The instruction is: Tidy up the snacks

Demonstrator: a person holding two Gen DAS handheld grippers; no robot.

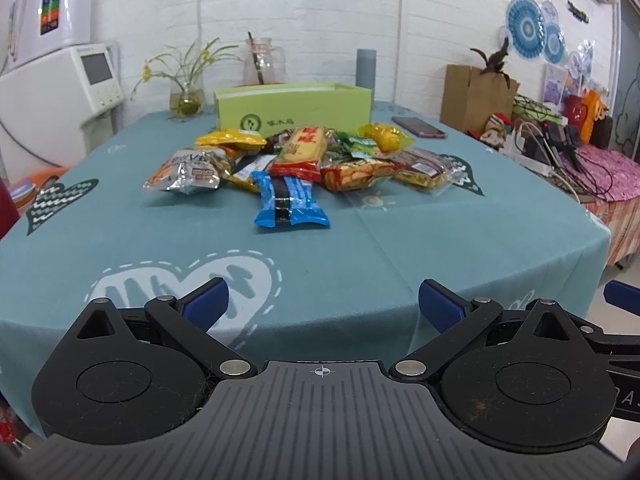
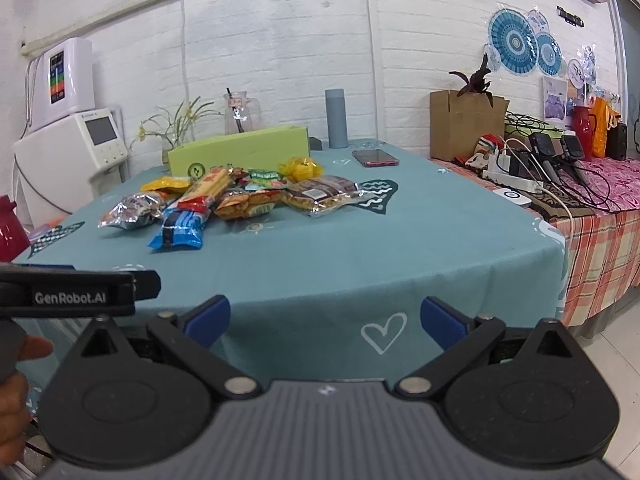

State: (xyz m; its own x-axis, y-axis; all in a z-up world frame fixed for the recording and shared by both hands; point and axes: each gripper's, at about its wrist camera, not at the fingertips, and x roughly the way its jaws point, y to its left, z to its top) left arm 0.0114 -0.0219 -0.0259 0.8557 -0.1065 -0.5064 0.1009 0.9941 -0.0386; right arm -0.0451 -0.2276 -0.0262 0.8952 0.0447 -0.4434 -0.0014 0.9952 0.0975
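A heap of snack packets (image 1: 304, 160) (image 2: 240, 196) lies mid-table on a teal cloth. Nearest to me is a blue wafer packet (image 1: 290, 200) (image 2: 182, 228), with a silver bag (image 1: 186, 172) (image 2: 128, 210) at the left. A red and yellow biscuit pack (image 1: 304, 150) (image 2: 208, 188) lies on top. Behind the heap stands an open green box (image 1: 294, 108) (image 2: 240, 152). My left gripper (image 1: 322, 306) is open and empty at the table's near edge. My right gripper (image 2: 324, 320) is also open and empty, off the near right corner.
Along the back stand a flower vase (image 1: 188, 100), a glass jug (image 1: 262, 64) and a grey cylinder (image 2: 336, 118); a phone (image 2: 376, 157) lies behind the heap. To the right, a side table holds chargers and cables (image 2: 536, 164). A hand (image 2: 16, 384) holds the left gripper's handle.
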